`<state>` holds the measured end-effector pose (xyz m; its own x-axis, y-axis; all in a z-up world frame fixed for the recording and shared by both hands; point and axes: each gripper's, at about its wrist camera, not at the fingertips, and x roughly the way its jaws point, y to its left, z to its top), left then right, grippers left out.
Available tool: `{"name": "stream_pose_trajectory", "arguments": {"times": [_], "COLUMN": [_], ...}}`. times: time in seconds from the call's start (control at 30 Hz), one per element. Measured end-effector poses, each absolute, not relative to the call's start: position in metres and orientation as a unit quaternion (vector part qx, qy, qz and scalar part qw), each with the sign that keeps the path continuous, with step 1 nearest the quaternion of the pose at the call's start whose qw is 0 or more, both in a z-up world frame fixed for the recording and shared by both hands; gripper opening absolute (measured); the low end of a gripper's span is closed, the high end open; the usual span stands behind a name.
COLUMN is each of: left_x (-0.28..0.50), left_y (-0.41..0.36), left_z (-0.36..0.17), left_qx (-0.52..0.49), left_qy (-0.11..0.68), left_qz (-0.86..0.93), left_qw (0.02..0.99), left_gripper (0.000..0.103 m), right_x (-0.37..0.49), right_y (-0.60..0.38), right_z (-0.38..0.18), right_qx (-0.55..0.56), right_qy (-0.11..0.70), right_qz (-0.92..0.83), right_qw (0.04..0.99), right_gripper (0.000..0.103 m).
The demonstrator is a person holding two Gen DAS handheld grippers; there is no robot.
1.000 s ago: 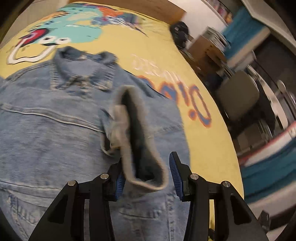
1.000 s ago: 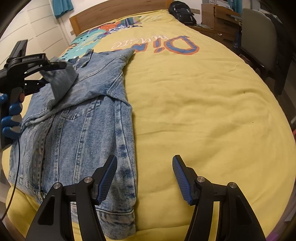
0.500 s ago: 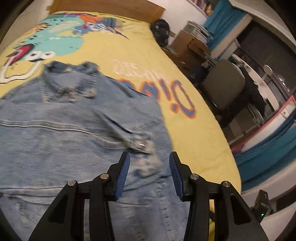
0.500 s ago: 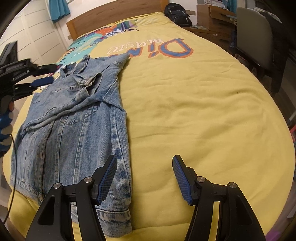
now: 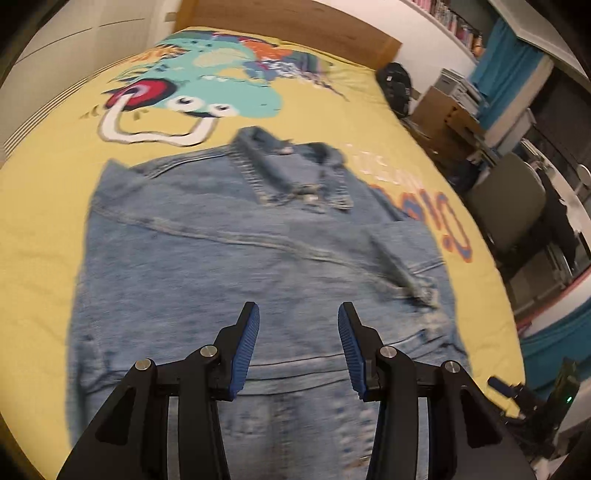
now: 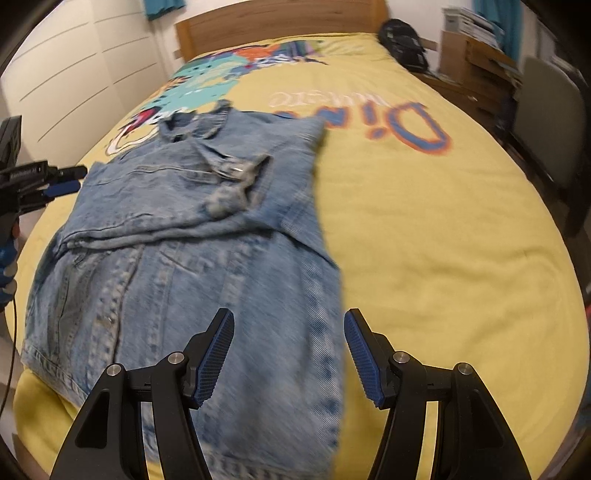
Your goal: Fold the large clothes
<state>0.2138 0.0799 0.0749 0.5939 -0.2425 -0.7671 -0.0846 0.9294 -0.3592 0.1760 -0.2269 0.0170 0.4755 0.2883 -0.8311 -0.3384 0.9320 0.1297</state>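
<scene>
Denim jacket (image 5: pixel 229 266) lies spread on the yellow dinosaur bedspread (image 6: pixel 443 236), collar toward the wooden headboard (image 6: pixel 280 26), a chair (image 6: pixel 546 122) beside the bed, while the left gripper (image 5: pixel 298 347) and right gripper (image 6: pixel 289 356) hover over it, jaws apart, gripping nothing.

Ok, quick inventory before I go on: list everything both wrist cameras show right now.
denim jacket: one, blue, flat on the bed, a sleeve cuff folded across it
bedspread: one, yellow, cartoon print, covers the bed
headboard: one, wooden, far end
backpack: one, black, bed's far corner
chair: one, grey, beside the bed
curtains: teal, far wall
left tongs: black, blue pads, open, empty, above the jacket
right tongs: black, blue pads, open, empty, over the jacket's edge
</scene>
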Motion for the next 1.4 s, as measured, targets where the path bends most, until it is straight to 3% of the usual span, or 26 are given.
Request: {"name": "stream_pose_trajectory", "arguments": {"times": [0.57, 0.83, 1.4], "left_x": [0.208, 0.199, 0.254], "left_y": [0.135, 0.148, 0.144], "left_z": [0.021, 0.016, 0.024], "left_qx": [-0.169, -0.158, -0.145], "left_qy": [0.488, 0.500, 0.465], "left_qz": [-0.034, -0.047, -0.027], "left_qw": [0.856, 0.850, 0.873], "left_gripper": [0.039, 0.039, 0.039], "right_x": [0.257, 0.271, 0.313], "right_y": [-0.055, -0.055, 0.026], "right_z": [0.007, -0.024, 0.005], "right_qx": [-0.093, -0.107, -0.112], "right_qy": [0.466, 0.484, 0.435], "right_qz": [0.279, 0.261, 0.295], "right_qw": [0.834, 0.828, 0.843], "right_gripper": [0.064, 0.065, 0.067]}}
